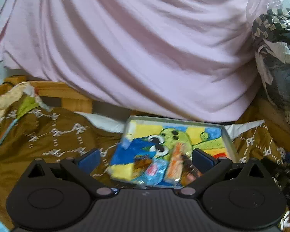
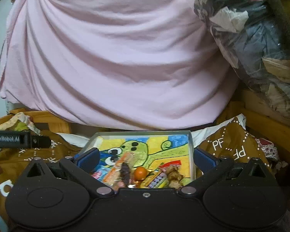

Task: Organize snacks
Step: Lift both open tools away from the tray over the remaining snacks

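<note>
Tin tray (image 2: 191, 147): shallow walls, set on brown bedding (image 2: 222, 145); wrapped snacks (image 2: 123, 172) gathered inside. Left gripper (image 1: 145, 157), right gripper (image 2: 145, 157): spread wide, nothing held, poised over contents.

Blocking everything beyond the shallow grey-walled cartoon-printed tray (image 2: 191, 145): hanging pink draped cloth (image 2: 110, 58). Crowding the right: clear plastic bag of clothes (image 2: 261, 44). Leaving the tray's far half open.
</note>
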Action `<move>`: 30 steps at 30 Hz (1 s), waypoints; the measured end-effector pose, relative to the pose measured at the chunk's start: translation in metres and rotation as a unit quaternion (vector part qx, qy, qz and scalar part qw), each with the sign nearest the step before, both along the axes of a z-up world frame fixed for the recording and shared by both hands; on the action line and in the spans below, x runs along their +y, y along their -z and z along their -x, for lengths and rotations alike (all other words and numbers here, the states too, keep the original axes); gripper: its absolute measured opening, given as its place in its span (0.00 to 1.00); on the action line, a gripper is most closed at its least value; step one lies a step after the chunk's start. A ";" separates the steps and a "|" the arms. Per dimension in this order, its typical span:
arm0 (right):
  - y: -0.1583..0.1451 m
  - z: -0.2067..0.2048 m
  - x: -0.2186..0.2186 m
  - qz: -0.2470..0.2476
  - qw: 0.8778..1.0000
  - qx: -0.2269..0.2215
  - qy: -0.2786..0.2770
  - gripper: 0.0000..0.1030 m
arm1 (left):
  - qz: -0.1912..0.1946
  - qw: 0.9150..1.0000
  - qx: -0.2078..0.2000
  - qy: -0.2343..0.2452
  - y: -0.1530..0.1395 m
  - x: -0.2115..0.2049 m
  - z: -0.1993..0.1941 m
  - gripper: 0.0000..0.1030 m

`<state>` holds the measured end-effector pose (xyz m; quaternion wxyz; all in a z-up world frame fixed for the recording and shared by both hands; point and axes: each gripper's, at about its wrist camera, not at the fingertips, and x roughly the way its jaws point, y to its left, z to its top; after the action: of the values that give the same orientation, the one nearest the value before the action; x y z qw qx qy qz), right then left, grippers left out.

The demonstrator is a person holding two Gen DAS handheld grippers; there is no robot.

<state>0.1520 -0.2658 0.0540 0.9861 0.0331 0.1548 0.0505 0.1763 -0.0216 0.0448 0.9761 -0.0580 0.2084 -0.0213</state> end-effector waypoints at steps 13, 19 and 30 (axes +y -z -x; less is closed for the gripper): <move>0.006 0.054 0.033 -0.006 0.999 0.035 -0.030 0.99 | -0.049 0.998 0.043 -0.008 0.011 0.031 0.068 1.00; 0.013 0.068 0.045 -0.018 0.997 0.059 -0.043 0.99 | -0.082 0.994 0.067 -0.017 0.021 0.040 0.087 1.00; 0.036 0.065 0.063 -0.007 0.991 0.129 -0.046 0.99 | -0.090 0.985 0.141 -0.033 0.044 0.047 0.077 1.00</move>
<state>0.0869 -0.2025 0.0182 0.9544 0.0389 0.2815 0.0919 0.0991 0.0249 0.0007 0.9382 0.0205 0.3434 0.0383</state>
